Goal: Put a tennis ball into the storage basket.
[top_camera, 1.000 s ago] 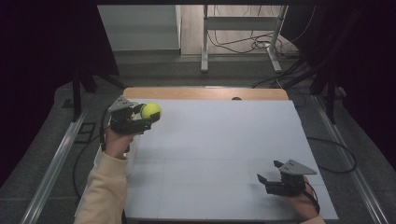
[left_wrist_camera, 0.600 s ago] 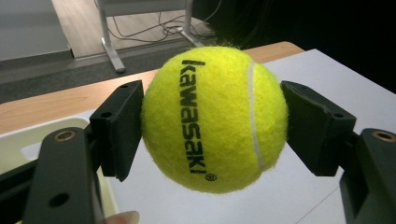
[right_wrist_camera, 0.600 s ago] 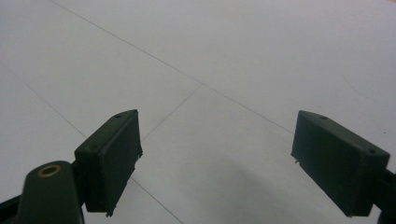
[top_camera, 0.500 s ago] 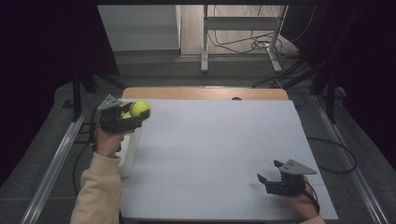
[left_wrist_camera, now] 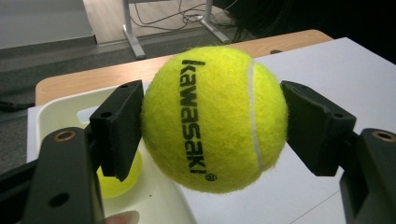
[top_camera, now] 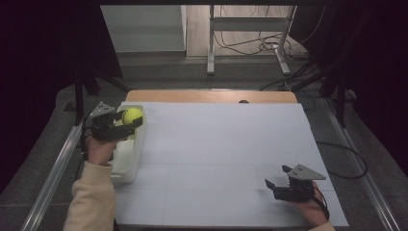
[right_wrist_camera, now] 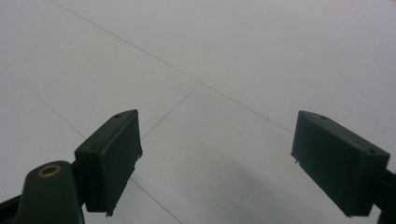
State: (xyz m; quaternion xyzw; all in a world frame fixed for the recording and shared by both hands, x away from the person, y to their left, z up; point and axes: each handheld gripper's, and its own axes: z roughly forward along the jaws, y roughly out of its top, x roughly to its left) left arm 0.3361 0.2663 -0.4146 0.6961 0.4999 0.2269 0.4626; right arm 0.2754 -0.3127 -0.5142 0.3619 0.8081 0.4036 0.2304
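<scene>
Gripping a yellow ball (left_wrist_camera: 215, 119), our left gripper (top_camera: 126, 124) has its two black pads pressed against the ball's opposite sides, the word "kawasaki" printed down the felt facing the camera in the left gripper view. We see the ball held in the air over the far end of a white bin (top_camera: 129, 159) that sits at the left edge of the white table (top_camera: 226, 154). In the high view the ball (top_camera: 132, 116) shows just above the bin's far rim, with our left hand (top_camera: 99, 150) wrapped around the gripper's handle from below and a cream sleeve (top_camera: 91, 202) trailing to the bottom edge.

Inside the bin, in the left gripper view, a second ball (left_wrist_camera: 116, 179) lies low on the bottom, partly hidden behind the left pad; we can make out only a slice of its yellow felt. Past the bin's far wall (left_wrist_camera: 70, 100) runs the wooden edge (left_wrist_camera: 154, 67) of the tabletop.

Our right gripper (top_camera: 279, 180) rests near the right front corner of the table, well apart from the bin and ball. Its jaws are spread wide, and in the right gripper view nothing but bare white table surface (right_wrist_camera: 224, 70) with thin seam lines lies between them. Our right hand (top_camera: 308, 207) holds it from below.
</scene>
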